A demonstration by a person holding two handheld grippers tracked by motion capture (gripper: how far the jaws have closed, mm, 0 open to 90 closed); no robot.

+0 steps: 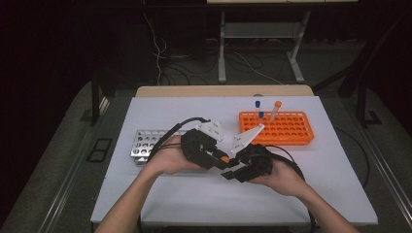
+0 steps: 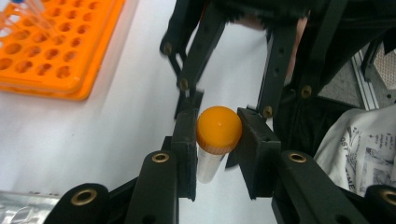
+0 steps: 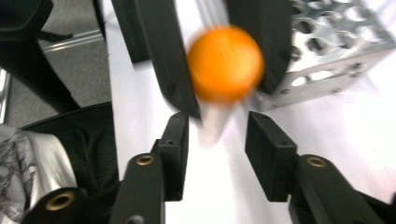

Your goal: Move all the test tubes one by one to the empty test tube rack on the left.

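Bright lit white table (image 1: pixel 194 194) amid dark surroundings; motion-blurred orange cap (image 3: pixel 225 63) in right gripper view

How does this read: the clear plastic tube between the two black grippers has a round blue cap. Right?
Not quite: the clear plastic tube has a round orange cap, not a blue one, as the left gripper view shows. The rest stands.

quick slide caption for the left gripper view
Left gripper clamps an orange-capped tube above the white table, orange rack at upper left.
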